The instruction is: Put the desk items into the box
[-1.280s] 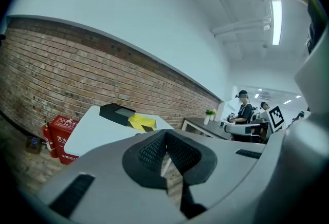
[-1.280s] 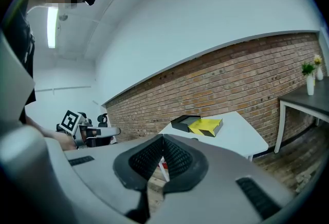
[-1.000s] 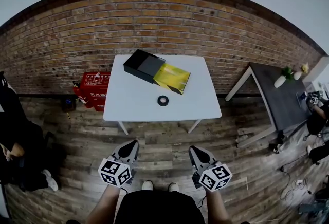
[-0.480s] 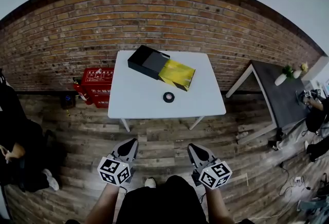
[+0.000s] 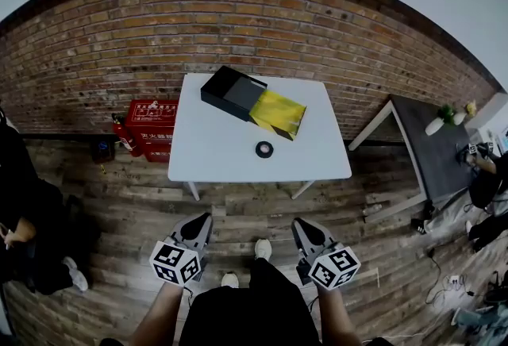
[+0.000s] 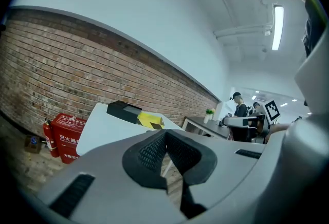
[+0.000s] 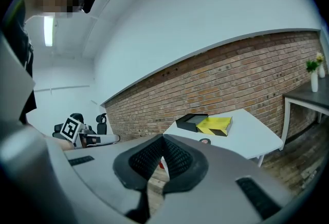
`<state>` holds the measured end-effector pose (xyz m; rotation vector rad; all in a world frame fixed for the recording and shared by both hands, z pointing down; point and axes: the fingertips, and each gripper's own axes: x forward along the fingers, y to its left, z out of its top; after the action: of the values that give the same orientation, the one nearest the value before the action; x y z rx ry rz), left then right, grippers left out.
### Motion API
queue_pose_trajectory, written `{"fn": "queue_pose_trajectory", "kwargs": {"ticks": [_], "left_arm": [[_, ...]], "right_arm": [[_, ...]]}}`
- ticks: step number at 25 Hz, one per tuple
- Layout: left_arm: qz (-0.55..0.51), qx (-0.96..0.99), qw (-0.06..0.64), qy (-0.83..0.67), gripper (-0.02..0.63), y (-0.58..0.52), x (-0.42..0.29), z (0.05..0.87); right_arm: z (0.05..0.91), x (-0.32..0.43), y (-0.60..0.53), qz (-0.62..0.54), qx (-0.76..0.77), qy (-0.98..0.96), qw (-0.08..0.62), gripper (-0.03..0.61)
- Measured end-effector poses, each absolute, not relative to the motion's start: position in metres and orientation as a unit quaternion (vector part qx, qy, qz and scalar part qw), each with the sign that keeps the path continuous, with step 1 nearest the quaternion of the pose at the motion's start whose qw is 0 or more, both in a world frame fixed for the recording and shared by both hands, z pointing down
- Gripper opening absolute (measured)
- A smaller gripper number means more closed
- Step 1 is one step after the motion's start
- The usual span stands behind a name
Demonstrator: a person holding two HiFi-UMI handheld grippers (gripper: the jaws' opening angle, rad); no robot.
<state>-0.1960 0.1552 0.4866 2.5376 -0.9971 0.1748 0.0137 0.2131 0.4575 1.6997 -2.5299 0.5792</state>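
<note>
A black box with its yellow drawer pulled out [image 5: 252, 104] lies at the back of the white table [image 5: 214, 154]. A small black tape roll [image 5: 264, 149] sits in front of it. Both grippers hang over the wooden floor, well short of the table. My left gripper [image 5: 201, 225] is shut with nothing between its pads [image 6: 154, 148]. My right gripper [image 5: 305, 231] is shut and empty as well. In the left gripper view the box [image 6: 134, 113] rests on the table [image 6: 103, 128]. The right gripper view shows the box [image 7: 205, 124] and the tape roll [image 7: 205, 141].
A red fire-extinguisher case [image 5: 151, 122] stands against the brick wall left of the table. A dark side table [image 5: 432, 150] with small vases [image 5: 440, 118] is at the right, with seated people beyond it. Another person [image 5: 20, 209] stands at the far left.
The table and box have drifted slightly right and lower in the head view. One of my feet has stepped forward. Both grippers keep their places and stay shut.
</note>
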Motion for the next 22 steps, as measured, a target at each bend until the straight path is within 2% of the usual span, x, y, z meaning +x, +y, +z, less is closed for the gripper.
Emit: {"fn": "queue_pose_trajectory", "kwargs": {"ticks": [12, 22], "left_arm": [[0.074, 0.905, 0.204, -0.365, 0.014, 0.112, -0.168, 0.495], [0.09, 0.901, 0.196, -0.378, 0.014, 0.046, -0.118, 0.493]], "right_arm": [[0.473, 0.042, 0.159, 0.201, 0.541, -0.817, 0.01, 0.021], [0.483, 0.087, 0.083, 0.205, 0.518, -0.83, 0.016, 0.021]]}}
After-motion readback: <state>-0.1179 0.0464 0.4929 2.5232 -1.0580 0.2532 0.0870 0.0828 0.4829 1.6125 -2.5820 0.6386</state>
